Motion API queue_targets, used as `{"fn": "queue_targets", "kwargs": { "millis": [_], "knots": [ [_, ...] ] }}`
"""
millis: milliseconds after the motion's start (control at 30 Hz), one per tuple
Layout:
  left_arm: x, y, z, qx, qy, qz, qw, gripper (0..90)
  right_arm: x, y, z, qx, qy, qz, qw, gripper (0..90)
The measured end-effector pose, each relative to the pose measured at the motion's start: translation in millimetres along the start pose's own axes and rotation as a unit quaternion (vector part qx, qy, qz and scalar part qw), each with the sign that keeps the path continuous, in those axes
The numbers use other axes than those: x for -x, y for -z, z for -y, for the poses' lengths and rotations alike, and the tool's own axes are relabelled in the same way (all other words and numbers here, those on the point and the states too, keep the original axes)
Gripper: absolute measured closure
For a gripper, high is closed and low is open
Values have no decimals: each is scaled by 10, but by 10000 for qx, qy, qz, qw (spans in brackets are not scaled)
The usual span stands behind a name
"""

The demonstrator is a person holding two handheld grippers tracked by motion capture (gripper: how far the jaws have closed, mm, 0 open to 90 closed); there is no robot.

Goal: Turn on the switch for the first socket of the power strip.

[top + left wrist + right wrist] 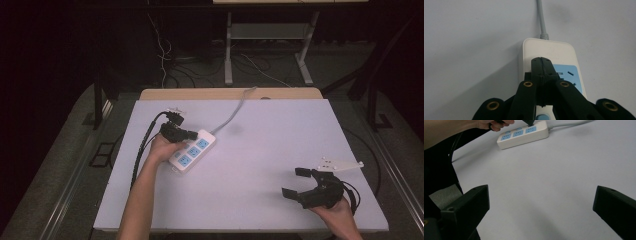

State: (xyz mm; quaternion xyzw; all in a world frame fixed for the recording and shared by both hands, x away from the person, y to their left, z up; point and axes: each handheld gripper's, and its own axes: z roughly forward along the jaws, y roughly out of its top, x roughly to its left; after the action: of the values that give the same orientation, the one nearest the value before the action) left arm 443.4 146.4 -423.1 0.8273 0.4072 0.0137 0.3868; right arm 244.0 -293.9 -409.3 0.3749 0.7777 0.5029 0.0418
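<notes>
Left gripper (541,60): jaws pressed flat together, nothing between them, tips planted on the white power strip (549,50) at its cable end, just above the first blue socket face (567,72). In the high view the same left gripper (192,134) reaches in from the strip's left side, the hand behind it lying against the strip.

Power strip (192,150) lies at a slant on the left half of the white table (280,130), three blue sockets in a row, grey cord (235,111) running off toward the far edge. No plug seen in any socket.

Right gripper (295,182): jaws spread wide, empty, held low over the near right corner, well apart from the strip. Its own view looks across bare table between both jaws (541,207) toward the strip (524,135). A small white bracket (340,164) lies just beyond it.

Step in hand, as judged: closed tips pressing down on the strip's end, either working a switch there or pinning the strip. Whether a switch sits under the tips cannot be told; the jaws cover that spot.

Next move calls for: keep pressure straight down so the strip does not skid, then lift clear without dragging it. Right gripper is free to steady the far end if it shifts.
</notes>
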Motion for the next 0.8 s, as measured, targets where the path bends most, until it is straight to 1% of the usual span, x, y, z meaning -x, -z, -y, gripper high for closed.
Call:
{"fn": "queue_targets", "kwargs": {
  "millis": [233, 333, 567, 633, 700, 733, 800],
  "knots": [
    [15, 1, -20, -72, -17, -48, 10000, 897, 15, -4, 4, -7, -20, 11, 10000, 4],
    [35, 0, -26, -87, -60, -111, 9999, 896, 24, -1, 7, -3, -50, 26, 10000, 3],
    [78, -4, -58, -206, -164, -258, 9993, 896, 32, 6, 10, 2, -48, 32, 10000, 4],
    [77, -2, -55, -204, -151, -259, 9993, 896, 30, 6, 9, 2, -54, 28, 10000, 3],
    [64, 0, -53, -167, -100, -209, 9996, 895, 30, 7, 8, 4, -56, 28, 10000, 3],
    [60, 10, -58, -159, -88, -237, 9996, 894, 32, 7, 8, 5, -56, 27, 10000, 3],
    [39, 31, -59, -178, -141, -282, 9993, 893, 37, 7, 6, 0, -57, 28, 10000, 3]
  ]
}}
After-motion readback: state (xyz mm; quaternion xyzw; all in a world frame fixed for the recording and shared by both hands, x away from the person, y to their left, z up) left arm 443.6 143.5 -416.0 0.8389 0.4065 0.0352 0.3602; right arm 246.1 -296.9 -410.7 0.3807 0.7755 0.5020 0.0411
